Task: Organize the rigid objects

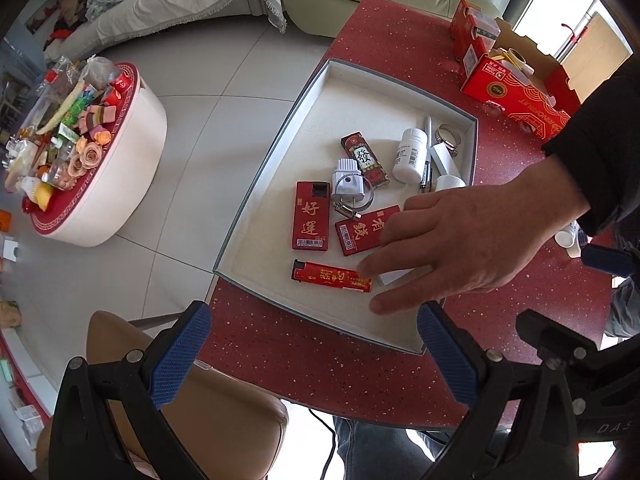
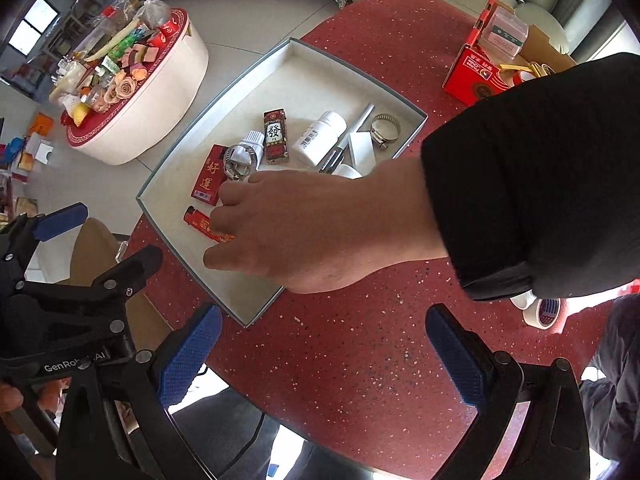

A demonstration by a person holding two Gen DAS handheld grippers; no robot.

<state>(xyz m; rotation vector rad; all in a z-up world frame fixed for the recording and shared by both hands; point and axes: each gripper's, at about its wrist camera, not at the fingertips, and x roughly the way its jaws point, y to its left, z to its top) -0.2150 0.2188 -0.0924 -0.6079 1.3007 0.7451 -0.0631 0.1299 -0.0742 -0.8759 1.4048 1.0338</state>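
Lighters and other small hard things lay together inside a shallow white box (image 1: 280,152) on the red table (image 1: 320,360), so it seemed that the box was the place for collecting them. A bare hand (image 1: 460,240) reached into the box from the right side, and its fingertips touched a long red lighter (image 1: 330,276) that lay near the front wall of the box; probably the hand was putting it in place or making it straight. Behind it lay two flat red lighters (image 1: 311,216), a white plug (image 1: 347,182), a dark red lighter (image 1: 366,160), a white bottle (image 1: 410,155), a pen (image 1: 427,152) and a metal clamp (image 1: 448,136). They were close together, some touching, and not in tidy rows.

Left gripper (image 1: 316,360) hung above the near edge of the table in front of the box. Its blue fingers (image 1: 180,356) stood wide apart and held nothing. Right gripper (image 2: 324,356) also hung over the table, just beside the near corner of the box, with its fingers (image 2: 456,356) wide apart and touching nothing. I judged that both were waiting while the hand worked
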